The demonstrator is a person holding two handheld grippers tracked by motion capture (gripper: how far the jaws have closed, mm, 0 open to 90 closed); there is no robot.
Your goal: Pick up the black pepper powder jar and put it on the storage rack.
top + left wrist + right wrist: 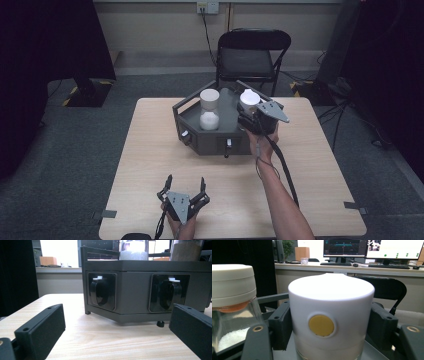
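A dark grey six-sided rack [192, 122] stands at the far middle of the table and carries two glass jars with white lids. The left jar [209, 111] holds white grains. My right gripper [248, 114] is shut on the right jar [249, 97], which stands in the rack. In the right gripper view both pads [280, 325] press on that jar's white lid [331, 297], which has a yellow dot, and the grain jar [232, 302] stands at its left. My left gripper [185, 187] hovers open near the table's front edge, with nothing between its fingers [50, 317], facing the rack [135, 287].
The rack's front walls carry two black knobs with white tabs [100, 291] [170, 292]. A black folding chair [252, 55] stands behind the table. Bare wooden tabletop [150, 150] lies left of and in front of the rack. Desks with monitors [344, 247] sit in the background.
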